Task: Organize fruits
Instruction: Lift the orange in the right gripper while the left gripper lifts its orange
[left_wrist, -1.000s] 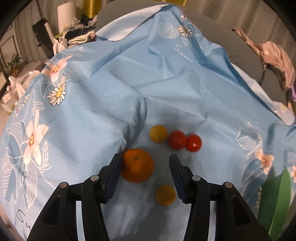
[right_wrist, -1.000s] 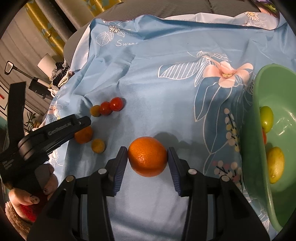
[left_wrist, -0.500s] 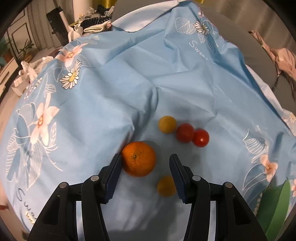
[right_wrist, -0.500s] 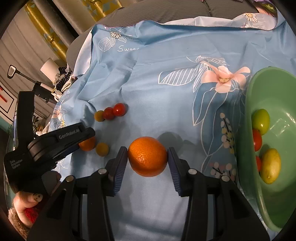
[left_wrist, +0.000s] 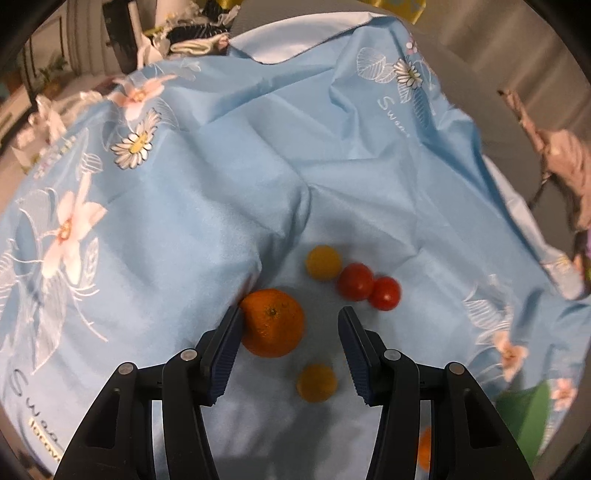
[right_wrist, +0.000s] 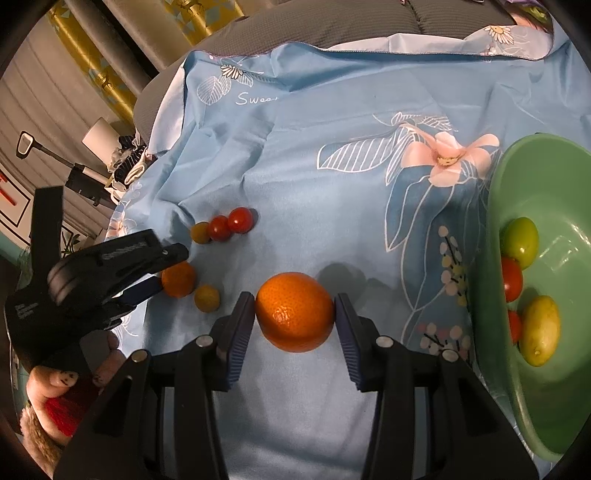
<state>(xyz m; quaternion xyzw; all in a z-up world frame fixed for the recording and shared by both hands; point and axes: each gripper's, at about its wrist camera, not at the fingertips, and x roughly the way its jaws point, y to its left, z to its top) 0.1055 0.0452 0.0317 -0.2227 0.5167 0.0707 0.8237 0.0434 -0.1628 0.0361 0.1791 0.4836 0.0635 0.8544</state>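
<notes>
My right gripper (right_wrist: 294, 312) is shut on a large orange (right_wrist: 295, 311), held above the blue floral cloth (right_wrist: 332, 166). A green bowl (right_wrist: 495, 280) at the right holds a green fruit (right_wrist: 521, 242), a yellow lemon (right_wrist: 541, 330) and red tomatoes (right_wrist: 511, 278). My left gripper (left_wrist: 290, 325) is open around a small orange (left_wrist: 273, 323) that touches its left finger, with a small yellow fruit (left_wrist: 317, 382) near the right finger. Beyond lie another yellow fruit (left_wrist: 323, 261) and two red tomatoes (left_wrist: 369, 288). The left gripper (right_wrist: 110, 266) also shows in the right wrist view.
The cloth has a raised fold (left_wrist: 288, 206) just left of the fruit group. A grey cushion (right_wrist: 369, 29) lies behind the cloth. Clutter (left_wrist: 192, 37) sits at the far left edge. The bowl's rim (left_wrist: 524, 417) shows at lower right in the left wrist view.
My left gripper has edged forward and left around the small orange, which now touches the left finger. My right gripper still holds the large orange; the bowl shows more fully.
</notes>
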